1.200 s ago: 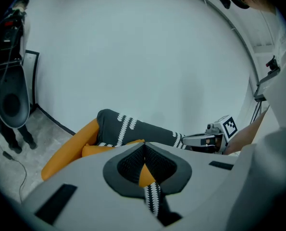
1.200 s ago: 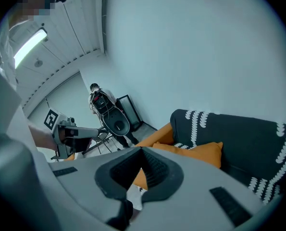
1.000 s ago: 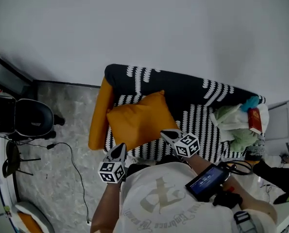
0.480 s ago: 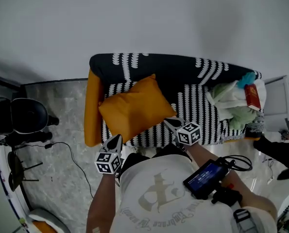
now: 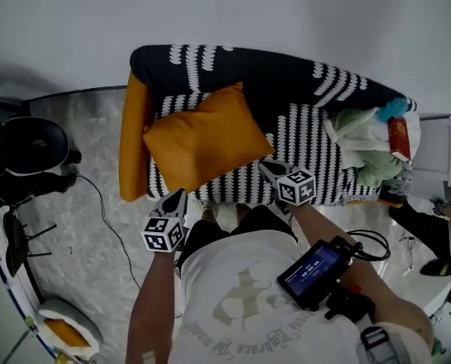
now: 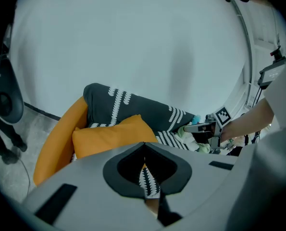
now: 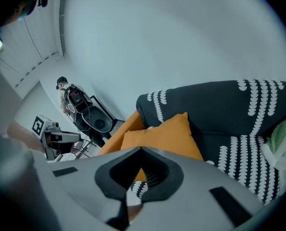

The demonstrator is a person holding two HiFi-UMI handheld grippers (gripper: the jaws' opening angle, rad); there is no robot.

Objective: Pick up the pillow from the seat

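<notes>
Left gripper [image 5: 178,199], right gripper [image 5: 266,167] — jaws together, empty, tilted down

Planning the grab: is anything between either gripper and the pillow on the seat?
Nothing visible. The pillow lies bare on the seat; the left gripper and right gripper point at it unobstructed. The clutter sits aside.

Head camera looks down; both gripper cameras face seat [image 5: 308,139].

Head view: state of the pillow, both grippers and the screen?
pillow: lying on the seat, not held.
left gripper: shut, empty, at the seat's front edge.
right gripper: shut, empty, by the pillow's near corner.
screen: lit.
</notes>
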